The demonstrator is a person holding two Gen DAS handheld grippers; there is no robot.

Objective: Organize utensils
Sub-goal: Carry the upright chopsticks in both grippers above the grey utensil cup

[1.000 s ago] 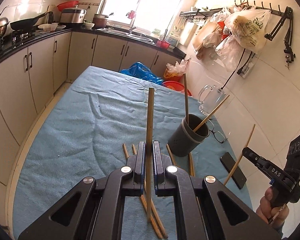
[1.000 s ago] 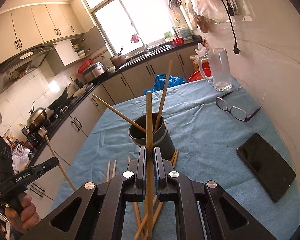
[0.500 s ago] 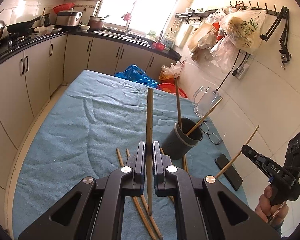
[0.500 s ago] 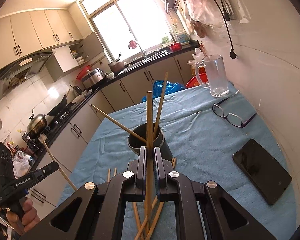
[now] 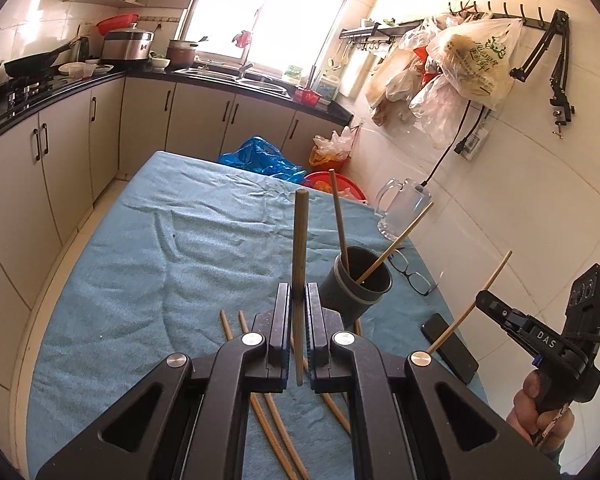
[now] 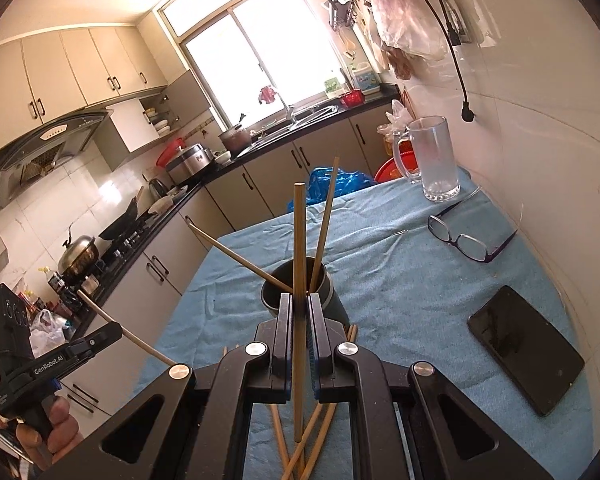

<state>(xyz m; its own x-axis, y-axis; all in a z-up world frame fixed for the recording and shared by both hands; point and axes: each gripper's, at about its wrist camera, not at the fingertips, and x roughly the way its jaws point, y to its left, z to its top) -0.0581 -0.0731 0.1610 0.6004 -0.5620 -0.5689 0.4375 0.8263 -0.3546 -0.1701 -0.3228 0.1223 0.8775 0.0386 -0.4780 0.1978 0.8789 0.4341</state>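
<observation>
A dark grey holder cup stands on the blue-clothed table with two chopsticks leaning in it. It also shows in the right wrist view. My left gripper is shut on an upright chopstick, left of and above the cup. My right gripper is shut on another upright chopstick, just in front of the cup. Several loose chopsticks lie on the cloth below both grippers.
A glass mug, glasses and a black phone lie on the table's wall side. The tiled wall is close on the right. Kitchen counters and cabinets run along the left and back.
Both grippers have risen and drawn back a little with their chopsticks. The cup looks smaller and farther in the left wrist view.
</observation>
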